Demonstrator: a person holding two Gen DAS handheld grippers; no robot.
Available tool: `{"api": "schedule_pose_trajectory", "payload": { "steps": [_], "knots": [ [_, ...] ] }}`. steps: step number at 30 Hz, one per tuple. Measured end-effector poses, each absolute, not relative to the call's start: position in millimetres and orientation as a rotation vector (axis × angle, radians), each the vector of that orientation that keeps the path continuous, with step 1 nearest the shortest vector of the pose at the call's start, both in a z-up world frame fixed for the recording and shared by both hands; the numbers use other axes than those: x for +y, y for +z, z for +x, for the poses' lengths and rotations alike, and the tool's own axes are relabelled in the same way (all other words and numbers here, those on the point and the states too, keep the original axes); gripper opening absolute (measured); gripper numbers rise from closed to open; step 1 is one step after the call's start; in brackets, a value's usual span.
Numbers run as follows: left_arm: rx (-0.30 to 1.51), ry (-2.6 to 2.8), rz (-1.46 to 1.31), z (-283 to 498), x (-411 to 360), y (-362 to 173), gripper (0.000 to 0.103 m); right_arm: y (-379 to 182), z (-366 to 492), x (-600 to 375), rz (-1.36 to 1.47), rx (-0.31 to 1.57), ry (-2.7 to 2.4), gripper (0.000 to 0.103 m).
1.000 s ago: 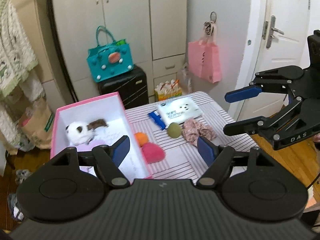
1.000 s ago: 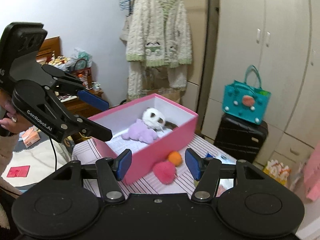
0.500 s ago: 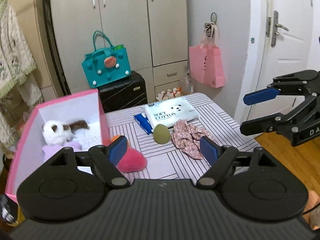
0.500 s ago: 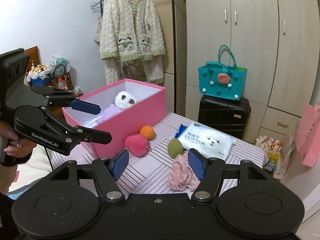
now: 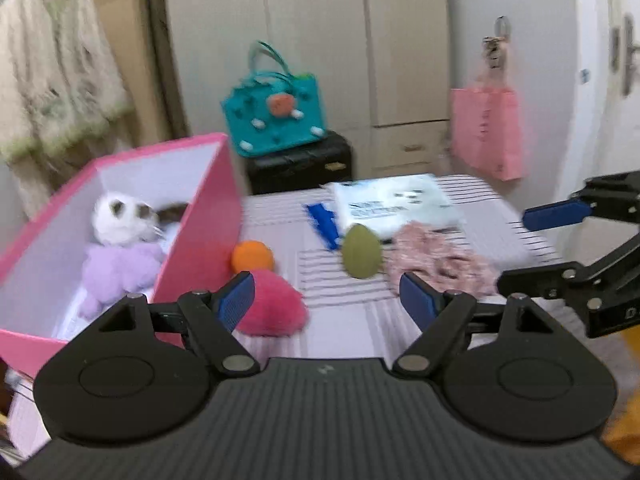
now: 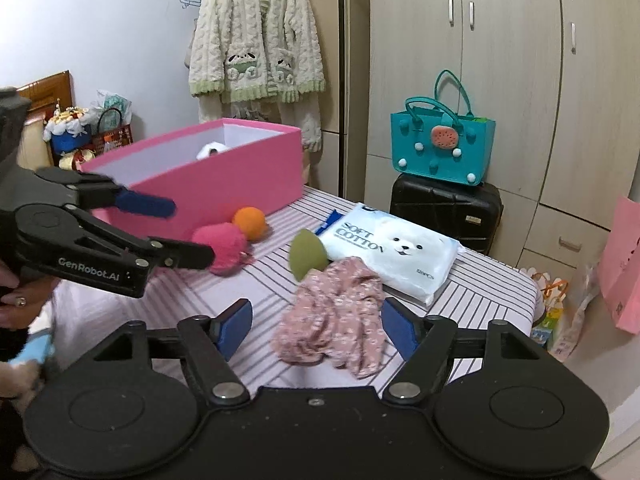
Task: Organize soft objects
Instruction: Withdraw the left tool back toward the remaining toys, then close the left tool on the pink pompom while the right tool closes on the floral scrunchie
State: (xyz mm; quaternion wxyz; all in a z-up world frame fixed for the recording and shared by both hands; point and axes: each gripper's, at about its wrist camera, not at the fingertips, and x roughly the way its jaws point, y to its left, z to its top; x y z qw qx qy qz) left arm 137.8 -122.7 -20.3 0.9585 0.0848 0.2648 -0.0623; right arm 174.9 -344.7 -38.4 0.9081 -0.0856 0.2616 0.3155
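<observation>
grippers both spread and empty over the striped table [image 6: 500, 292] — the right gripper [image 6: 316, 326] opening further

right one faces the floral scrunchie [image 6: 336, 316]; left gripper [image 5: 326, 300] nears the pink pompom [image 5: 272, 308] beside the pink box [image 5: 200, 240] — pinch each at its bulk, then lift clear.

pink box [image 6: 224, 176]: smooth matt card, white inside
pink pompom [image 6: 220, 246]: fuzzy, fluffy fibre
orange ball [image 6: 249, 223]: soft matt felt-like surface
green sponge [image 6: 306, 255]: matt, smooth foam
floral cloth [image 6: 336, 316]: thin crumpled fabric
tissue pack [image 6: 394, 252]: glossy plastic wrap
tablecloth [image 6: 480, 300]: striped woven cloth
white plush toy [image 5: 120, 220]: furry
purple plush toy [image 5: 120, 272]: shaggy pile
suitcase [image 6: 444, 208]: hard black glossy shell
</observation>
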Motion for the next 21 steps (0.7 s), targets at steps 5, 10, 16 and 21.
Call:
{"api": "schedule_pose_trajectory", "payload": {
  "steps": [5,10,16,21],
  "knots": [
    [0.542,-0.069,0.216,148,-137,-31,0.079,-59,189,-345,-0.197,0.553,0.677,0.078],
    [0.546,-0.010,0.302,160,-157,-40,0.079,-69,192,-349,-0.221,0.551,0.689,0.079],
    [0.626,0.139,0.363,188,-172,-53,0.079,-73,191,-354,-0.242,0.549,0.734,0.080],
    [0.703,0.151,0.313,204,-165,-57,0.079,-78,192,-355,-0.244,0.552,0.765,0.081]
  ]
}}
